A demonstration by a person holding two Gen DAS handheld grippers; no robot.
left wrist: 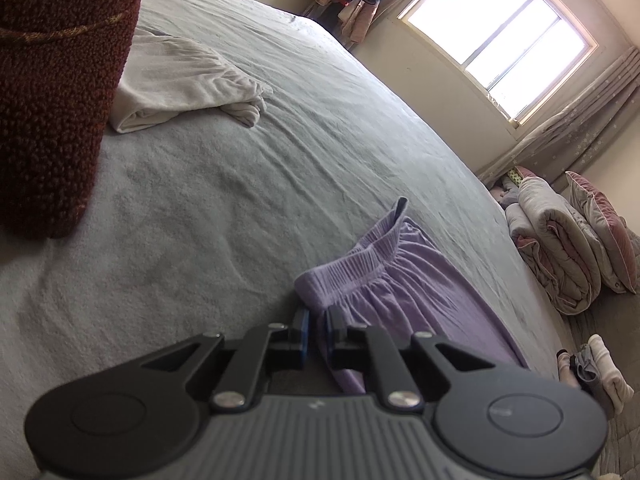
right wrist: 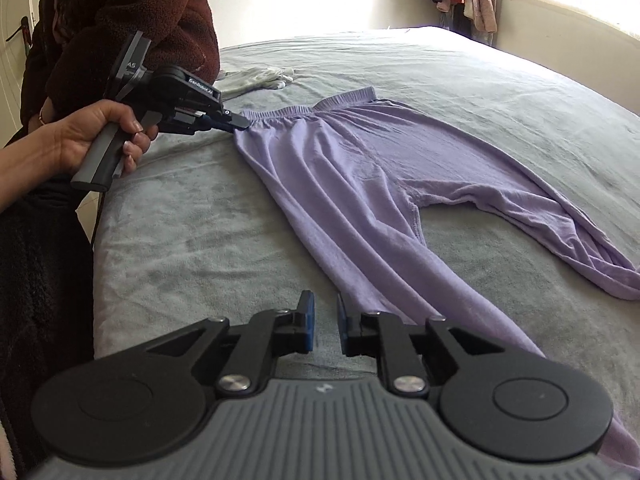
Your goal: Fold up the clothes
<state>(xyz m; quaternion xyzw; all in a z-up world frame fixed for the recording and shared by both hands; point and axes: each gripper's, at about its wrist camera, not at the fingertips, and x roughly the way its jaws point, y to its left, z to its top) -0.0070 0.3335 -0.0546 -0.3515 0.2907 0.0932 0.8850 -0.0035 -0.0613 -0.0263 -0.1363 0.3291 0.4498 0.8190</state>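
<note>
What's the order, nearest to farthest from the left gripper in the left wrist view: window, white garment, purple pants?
From the left gripper:
1. purple pants, waistband corner clamped in its jaws.
2. white garment, up the bed, left.
3. window, far wall, upper right.

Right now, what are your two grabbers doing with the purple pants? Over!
Left gripper shut on purple pants at waistband corner. Right gripper open, holding nothing, beside near leg. Pants flat on grey bed. White garment off to the side, not blocking.
</note>
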